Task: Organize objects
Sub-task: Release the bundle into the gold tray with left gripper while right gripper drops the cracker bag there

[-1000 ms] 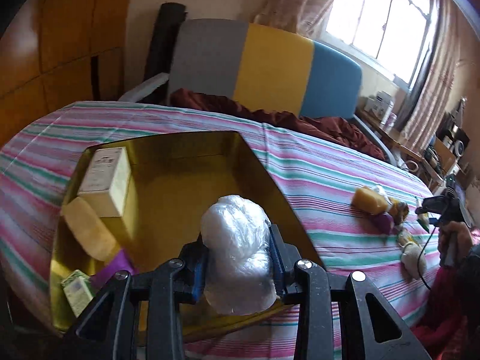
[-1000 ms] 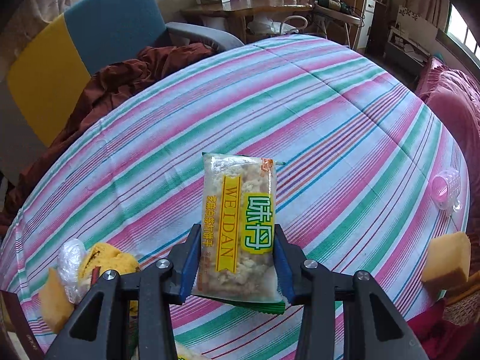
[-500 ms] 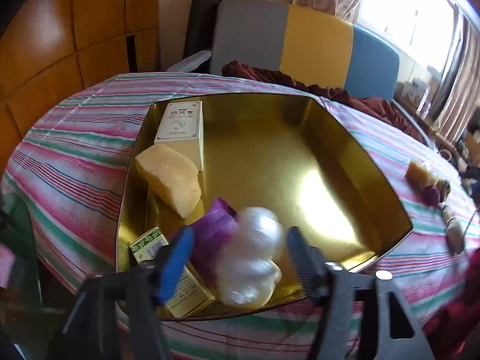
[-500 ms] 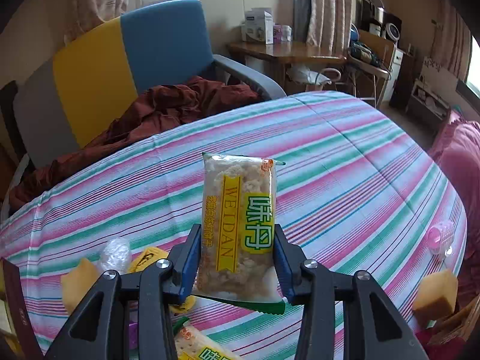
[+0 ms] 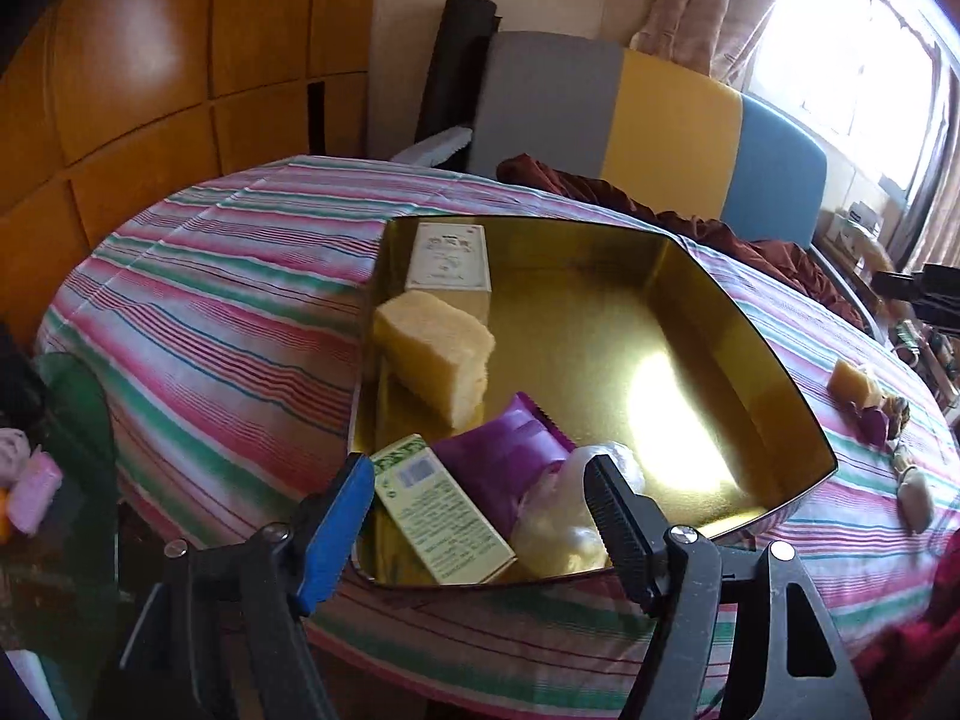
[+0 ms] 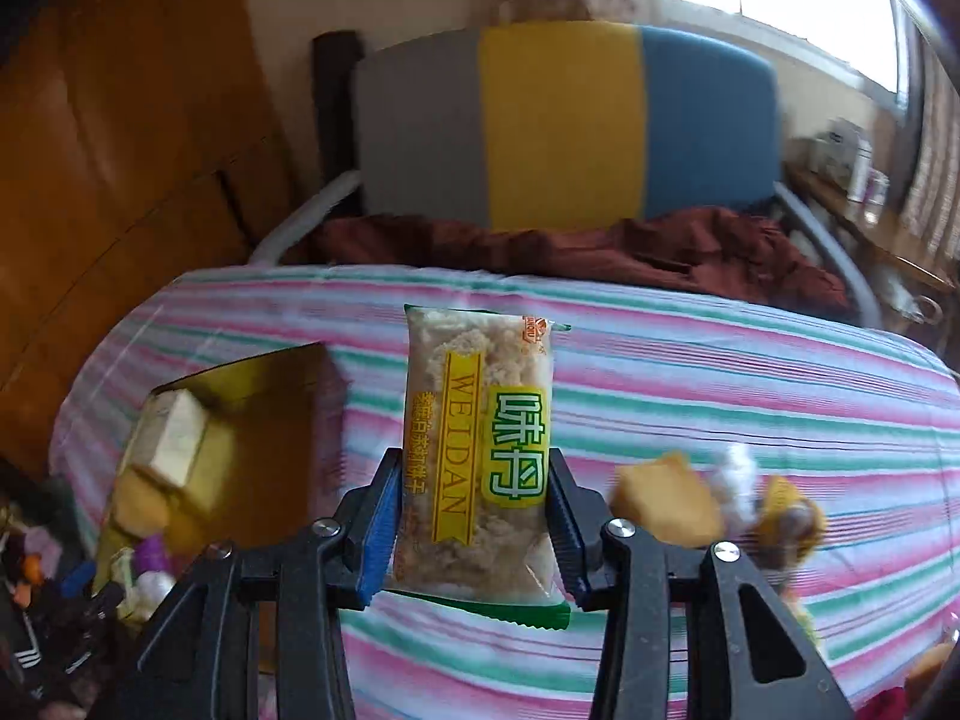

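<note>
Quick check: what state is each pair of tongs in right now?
Left tongs: open, holding nothing, above the gold tray.
Right tongs: closed on the snack packet.

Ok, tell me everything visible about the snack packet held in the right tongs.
The snack packet is a clear plastic wrapper showing pale crumbly pieces, with a yellow band reading WEIDAN, a green-lettered yellow label and a green crimped bottom edge. It stands upright, clamped at its lower sides between the right tongs, held above the striped tablecloth.

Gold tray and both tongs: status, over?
Left tongs open, empty. Right tongs shut on snack packet. Gold tray holds five items. Nothing blocking.
</note>
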Demonstrator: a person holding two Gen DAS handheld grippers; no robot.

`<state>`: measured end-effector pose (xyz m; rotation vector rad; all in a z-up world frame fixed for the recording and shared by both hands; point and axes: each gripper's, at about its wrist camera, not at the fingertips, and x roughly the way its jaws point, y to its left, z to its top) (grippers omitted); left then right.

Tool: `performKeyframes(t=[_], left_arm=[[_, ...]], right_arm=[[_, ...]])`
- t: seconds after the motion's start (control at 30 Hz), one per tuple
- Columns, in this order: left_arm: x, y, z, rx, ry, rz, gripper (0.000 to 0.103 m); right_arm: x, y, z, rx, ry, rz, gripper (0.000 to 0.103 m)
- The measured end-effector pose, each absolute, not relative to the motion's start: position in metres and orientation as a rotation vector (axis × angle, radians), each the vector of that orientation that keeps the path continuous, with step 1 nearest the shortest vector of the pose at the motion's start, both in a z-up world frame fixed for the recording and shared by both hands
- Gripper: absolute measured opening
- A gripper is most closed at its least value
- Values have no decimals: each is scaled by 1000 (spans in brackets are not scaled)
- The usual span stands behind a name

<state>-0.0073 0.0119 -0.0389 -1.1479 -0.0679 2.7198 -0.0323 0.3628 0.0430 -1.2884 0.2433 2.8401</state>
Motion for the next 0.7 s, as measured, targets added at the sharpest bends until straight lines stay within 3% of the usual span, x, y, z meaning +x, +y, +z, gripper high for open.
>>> performKeyframes(t=[0.23, 0.4, 0.7], left_arm=[[-2, 1, -28, -1094, -102, 2763, 74], [0, -5, -24, -1063, -119, 2776, 76], [-1, -4, -27, -1094, -121, 2791, 77]], right_arm=[[-79, 216, -20, -1719, 166, 2902, 45], [-93, 169, -59, -1986, 364, 2881, 47], [-70, 185, -47, -1876, 365, 2906, 49]])
